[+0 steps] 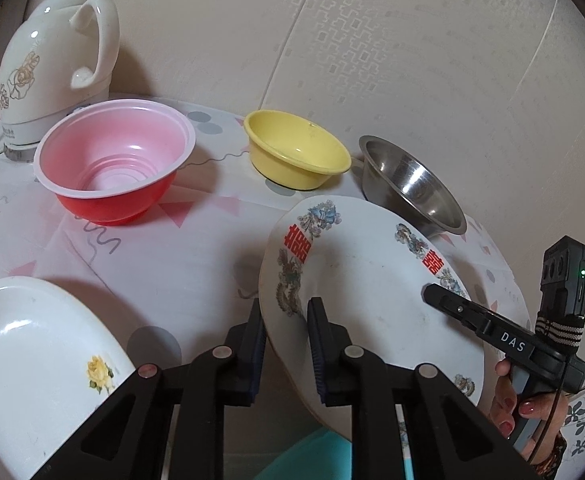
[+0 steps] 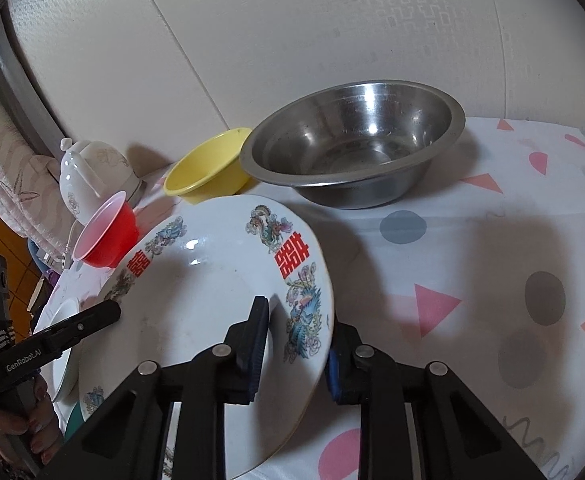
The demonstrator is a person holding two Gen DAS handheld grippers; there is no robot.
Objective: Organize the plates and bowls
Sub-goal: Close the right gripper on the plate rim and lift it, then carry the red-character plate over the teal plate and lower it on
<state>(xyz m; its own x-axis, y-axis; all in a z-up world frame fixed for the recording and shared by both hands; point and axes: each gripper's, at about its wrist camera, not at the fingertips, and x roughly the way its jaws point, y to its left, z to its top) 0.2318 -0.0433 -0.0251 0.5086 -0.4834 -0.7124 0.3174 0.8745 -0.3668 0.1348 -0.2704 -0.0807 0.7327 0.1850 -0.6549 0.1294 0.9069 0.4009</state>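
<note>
A white plate (image 1: 372,300) (image 2: 212,300) with red characters and dragon prints is held tilted over the table's near side. My left gripper (image 1: 286,344) is shut on its left rim, one pad above and one below. My right gripper (image 2: 298,352) is shut on the opposite rim in the same way. A second white plate (image 1: 32,340) (image 2: 58,320) with a yellow flower lies flat at the near left. Behind stand a red bowl (image 1: 116,160) (image 2: 108,236), a yellow bowl (image 1: 296,152) (image 2: 208,168) and a steel bowl (image 1: 412,188) (image 2: 352,148).
A white kettle (image 1: 52,60) (image 2: 88,172) stands at the far left by the wall. The table wears a white cloth (image 1: 172,260) (image 2: 472,280) with pink triangles and grey dots. Something teal (image 1: 312,456) shows below the held plate. A hand (image 1: 528,400) grips the right tool.
</note>
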